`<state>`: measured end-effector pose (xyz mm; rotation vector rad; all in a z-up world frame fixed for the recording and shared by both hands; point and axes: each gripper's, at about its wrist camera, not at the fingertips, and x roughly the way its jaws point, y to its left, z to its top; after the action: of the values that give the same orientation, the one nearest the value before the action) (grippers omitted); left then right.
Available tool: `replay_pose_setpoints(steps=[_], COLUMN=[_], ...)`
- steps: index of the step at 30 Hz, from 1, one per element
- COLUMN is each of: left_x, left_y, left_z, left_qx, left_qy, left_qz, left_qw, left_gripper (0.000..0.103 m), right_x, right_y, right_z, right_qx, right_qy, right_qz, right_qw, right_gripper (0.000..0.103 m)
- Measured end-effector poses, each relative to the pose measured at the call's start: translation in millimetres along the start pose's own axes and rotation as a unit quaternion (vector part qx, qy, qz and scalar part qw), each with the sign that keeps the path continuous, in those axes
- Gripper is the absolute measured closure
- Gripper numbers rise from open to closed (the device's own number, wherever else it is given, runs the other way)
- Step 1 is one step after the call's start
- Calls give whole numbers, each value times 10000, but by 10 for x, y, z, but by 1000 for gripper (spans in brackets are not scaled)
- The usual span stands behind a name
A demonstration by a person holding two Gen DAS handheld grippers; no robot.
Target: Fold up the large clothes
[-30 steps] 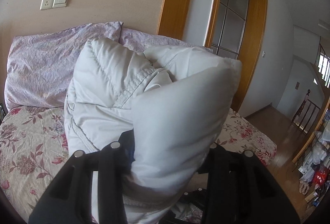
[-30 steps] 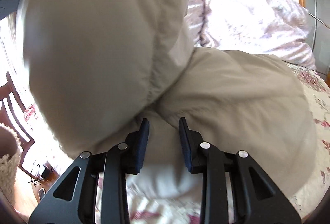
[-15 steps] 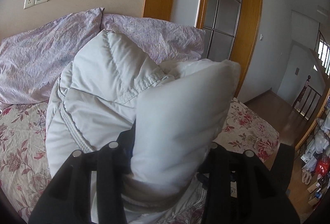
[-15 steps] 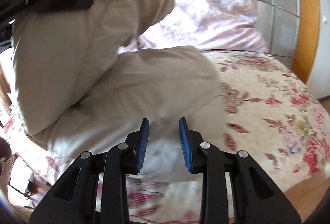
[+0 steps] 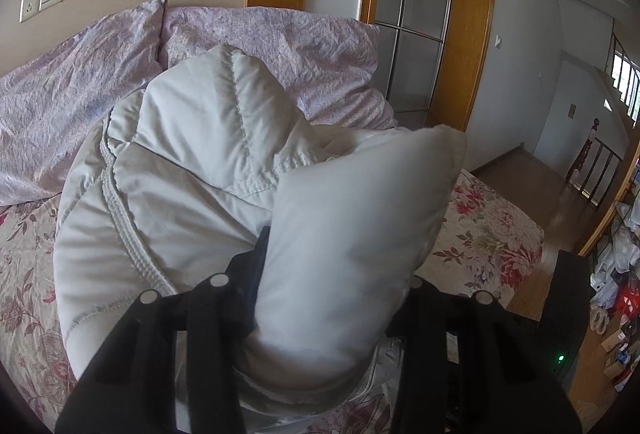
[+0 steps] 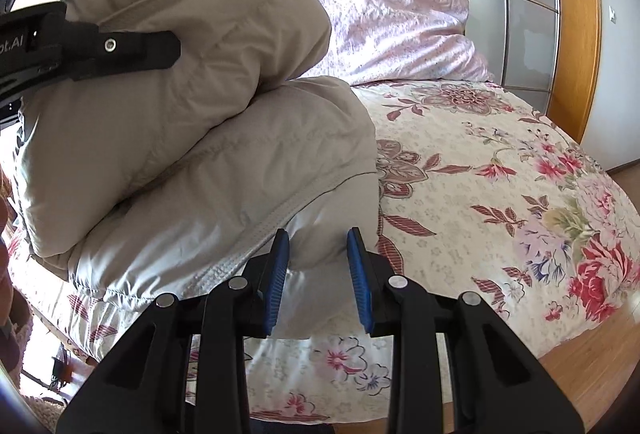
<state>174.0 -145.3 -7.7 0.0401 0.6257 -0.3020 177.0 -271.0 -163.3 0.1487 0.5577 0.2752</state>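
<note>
Puffy pale grey down jacket lies bunched on a bed with a floral bedspread, its bulk toward the near left corner of that bedspread. One thick part of the jacket is lifted and folded back over the lower part, so two padded layers sit stacked, the upper one tilted.

The left gripper holds a fat roll of the jacket, raised above the bedspread; its black fingers press into the padding on both sides, and in the right wrist view one finger lies flat against the lifted layer.

The right gripper sits low at the bedspread's near edge. Its blue-padded tongs stand narrowly apart with the jacket's lower hem pinched between them, the fabric filling the gap and touching both pads.

Beyond the jacket, at the head of the bedspread, rest two lilac pillows. Past the bedspread's far right side stands a wooden-framed glass door.
</note>
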Motion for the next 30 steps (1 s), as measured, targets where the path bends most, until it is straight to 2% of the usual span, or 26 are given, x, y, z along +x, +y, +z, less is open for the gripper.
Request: replay_pose_setpoints(steps=[8, 20, 30], left_x=[122, 280, 487], left_y=[-149, -415, -665], left_z=[-55, -186, -357], left_qx=[178, 501, 849], left_qy=[118, 271, 405], left_qz=[-25, -5, -6], left_qw=[9998, 9984, 9956], left_gripper=[61, 61, 57], right_x=[-63, -87, -61], right_y=[-132, -637, -768], right_z=[-51, -247, -295], right_qx=[101, 534, 658], right_qy=[-67, 232, 306], right_qz=[37, -711, -874], right_qw=[9999, 9958, 9935], right_gripper=[72, 72, 72])
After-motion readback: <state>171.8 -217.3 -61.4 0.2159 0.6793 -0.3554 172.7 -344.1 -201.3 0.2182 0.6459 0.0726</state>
